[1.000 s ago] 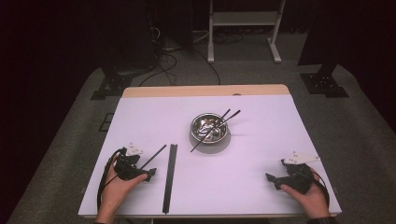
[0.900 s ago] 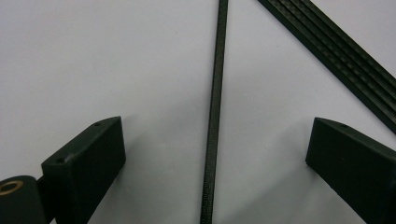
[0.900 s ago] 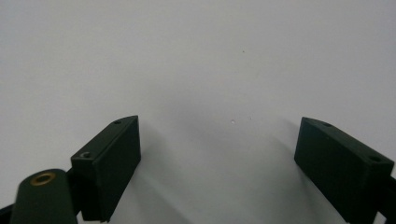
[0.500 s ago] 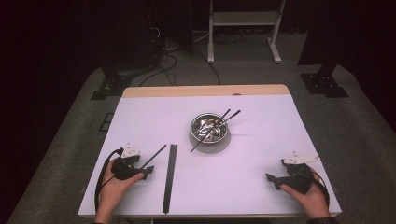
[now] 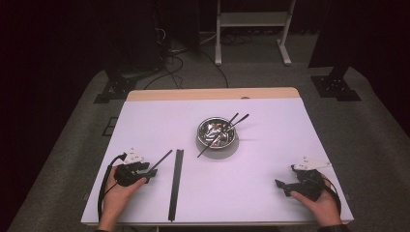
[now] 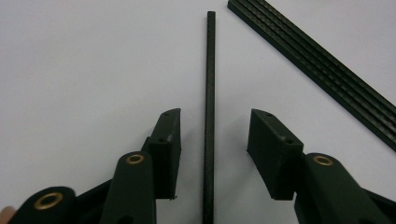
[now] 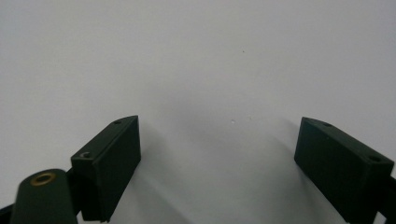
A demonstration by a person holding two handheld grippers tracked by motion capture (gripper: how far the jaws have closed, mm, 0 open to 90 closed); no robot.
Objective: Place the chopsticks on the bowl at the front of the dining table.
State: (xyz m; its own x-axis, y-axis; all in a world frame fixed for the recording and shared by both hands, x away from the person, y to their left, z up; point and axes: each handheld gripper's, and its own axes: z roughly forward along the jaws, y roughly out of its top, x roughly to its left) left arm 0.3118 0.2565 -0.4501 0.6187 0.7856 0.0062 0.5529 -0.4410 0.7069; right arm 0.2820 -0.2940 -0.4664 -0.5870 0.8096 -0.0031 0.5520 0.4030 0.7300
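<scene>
Left gripper (image 6: 210,140) sits low on the white desk (image 5: 270,193), straddling a thin black rod (image 6: 209,107). The rod runs straight up the gap between the fingers (image 6: 168,149), parallel to them, with clear desk on both sides – no contact yet. The jaws have just been closing and now stand at a middling width with the rod centred between them. Centring looks deliberate: both pads should meet the rod at once, so it won't roll or skid sideways.

Just off the far tips, angled away to one side, lies a long flat black ridged strip (image 6: 317,70) – close by, but outside the closing path. In the high view the same rod (image 5: 159,162) pokes out ahead of the left gripper (image 5: 145,174), with the strip (image 5: 176,183) beside it.

Right gripper (image 5: 285,186) is parked well apart near the other desk edge, fingers (image 7: 112,158) spread wide over bare desk, holding nothing – my guess is it's idle until the left has its grip.

A round metal bowl (image 5: 217,133) with more thin black rods (image 5: 232,123) leaning in it sits farther ahead, between the two grippers. Likely source or destination for the rod; I cannot tell which.
</scene>
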